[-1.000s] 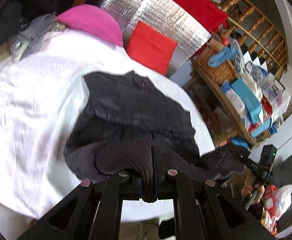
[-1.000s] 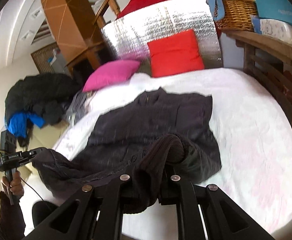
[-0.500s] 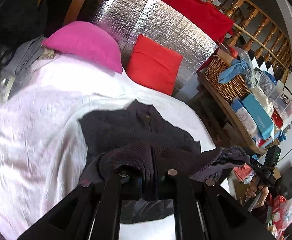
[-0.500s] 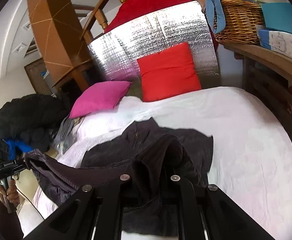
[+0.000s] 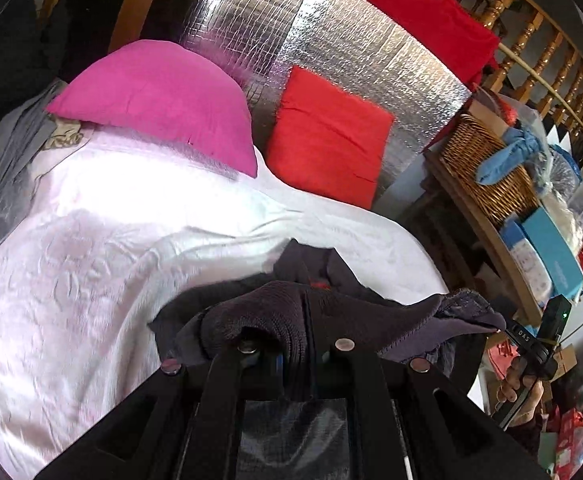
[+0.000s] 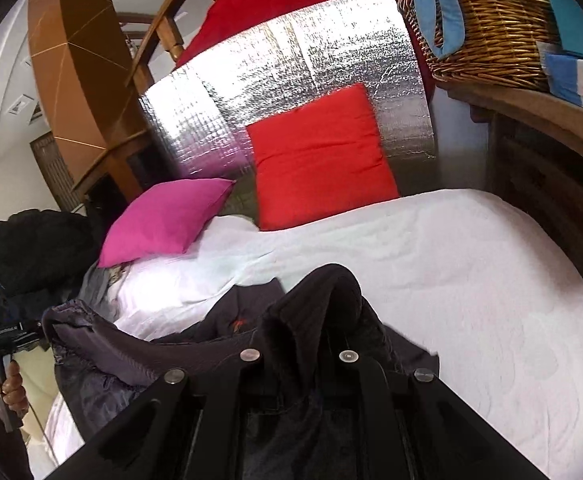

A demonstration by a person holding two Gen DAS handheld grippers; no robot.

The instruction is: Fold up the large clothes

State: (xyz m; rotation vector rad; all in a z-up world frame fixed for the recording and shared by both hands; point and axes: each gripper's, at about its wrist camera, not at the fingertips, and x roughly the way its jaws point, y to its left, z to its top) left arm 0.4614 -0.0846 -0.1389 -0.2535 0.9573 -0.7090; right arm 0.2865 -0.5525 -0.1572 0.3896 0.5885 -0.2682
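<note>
While my left gripper (image 5: 297,344) and right gripper (image 6: 299,354) each pinch a ribbed hem corner of the dark jacket (image 6: 247,320), lifted over the near white bed (image 6: 471,272), it looks soft, floppy and moderately heavy, best gripped at thick edges.

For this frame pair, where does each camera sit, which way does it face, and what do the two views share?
Left wrist: on the left gripper, facing down the white bed toward the pink pillow; the right hand shows.
Right wrist: on the right gripper, facing the red pillow; the left hand shows.
Shared: the dark jacket clamped in both, both pillows, the wicker basket.
</note>
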